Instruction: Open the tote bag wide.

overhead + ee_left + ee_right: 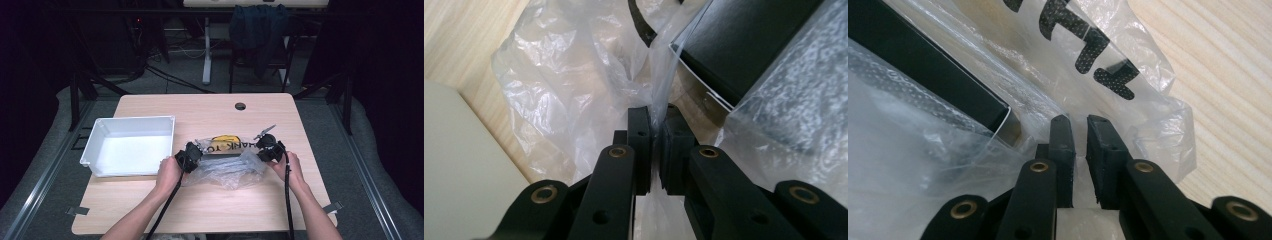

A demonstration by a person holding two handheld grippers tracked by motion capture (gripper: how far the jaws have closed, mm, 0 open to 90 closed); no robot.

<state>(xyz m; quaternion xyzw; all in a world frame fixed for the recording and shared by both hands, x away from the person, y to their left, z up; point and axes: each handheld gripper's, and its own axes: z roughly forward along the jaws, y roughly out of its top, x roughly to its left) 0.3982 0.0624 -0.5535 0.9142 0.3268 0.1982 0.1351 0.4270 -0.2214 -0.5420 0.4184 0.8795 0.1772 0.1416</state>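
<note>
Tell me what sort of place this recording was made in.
Probably a lab or recording workspace: a bare wooden table under black frame struts, cables on the floor, and a chair draped with a dark jacket.

Bag (227, 167) lettering partly hidden by folds, unreadable; yellow item (225, 138) inside too small to identify; black box (744, 45) cut off at frame top.

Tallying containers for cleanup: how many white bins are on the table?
1. The white bin sits on the table's left side, beside the left tongs and the plastic bag. Nothing shows inside it.
</note>
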